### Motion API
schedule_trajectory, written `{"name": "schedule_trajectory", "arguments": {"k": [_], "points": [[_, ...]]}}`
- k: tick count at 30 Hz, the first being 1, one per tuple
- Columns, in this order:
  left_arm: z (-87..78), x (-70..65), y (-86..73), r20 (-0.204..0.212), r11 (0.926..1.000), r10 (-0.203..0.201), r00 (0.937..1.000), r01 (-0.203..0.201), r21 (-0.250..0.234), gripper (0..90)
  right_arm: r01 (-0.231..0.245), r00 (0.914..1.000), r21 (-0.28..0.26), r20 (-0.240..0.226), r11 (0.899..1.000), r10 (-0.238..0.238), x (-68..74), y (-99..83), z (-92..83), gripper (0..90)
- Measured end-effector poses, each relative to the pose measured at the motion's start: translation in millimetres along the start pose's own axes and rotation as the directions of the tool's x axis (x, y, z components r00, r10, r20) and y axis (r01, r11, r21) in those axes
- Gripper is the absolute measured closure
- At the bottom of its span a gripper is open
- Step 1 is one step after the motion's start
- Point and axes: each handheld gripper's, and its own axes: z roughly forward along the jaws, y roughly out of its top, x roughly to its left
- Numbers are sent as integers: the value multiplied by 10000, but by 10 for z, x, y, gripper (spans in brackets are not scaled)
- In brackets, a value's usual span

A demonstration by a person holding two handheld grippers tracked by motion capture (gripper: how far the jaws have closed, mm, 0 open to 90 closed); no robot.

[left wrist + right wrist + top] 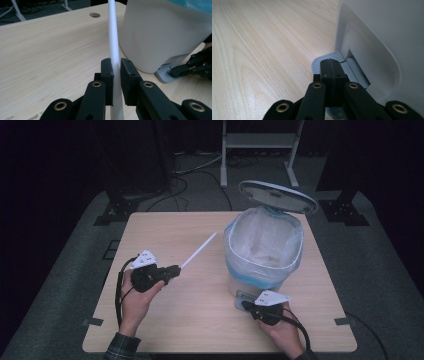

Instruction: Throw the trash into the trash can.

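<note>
Nearest you, your right gripper [331,65] has its jaws pressed flat together with nothing between them, tips resting on the grey pedal [322,61] at the foot of the pedal bin [263,251]; the lid [277,196] stands open, so I judge the pedal is being held down.

Your left gripper [115,67] is clamped on the white stick [113,42] near its lower end, and the stick slants up and away over the table [165,227] toward the bin's lined mouth — not yet above it.

The stick looks light, thin and stiff, probably smooth plastic or rolled paper, so it could pivot or slide in a two-point pinch. With the grip so near one end, the long free part may swing; move it gently and let the far tip lead over the rim.

The left gripper view shows how squarely the pads sit on the stick, and the bin's white wall close beside it. The right gripper view gives the pedal contact. The high view adds the open lid, the liner [260,237] and the gap left between stick tip and bin.
</note>
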Motion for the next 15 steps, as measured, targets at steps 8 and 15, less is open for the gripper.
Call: {"name": "schedule_trajectory", "arguments": {"k": [8, 15], "points": [[-150, 4, 190, 591, 9984, 275, 9979, -244, -519, 814, -91, 10000, 10, -22, 10000, 91, 6, 2, -3, 898], [-250, -7, 364, 1049, 9939, 527, 9931, -420, -1018, 815, -3, 10000, 2, 1, 10000, 3, 0, 0, 0, 898]]}}
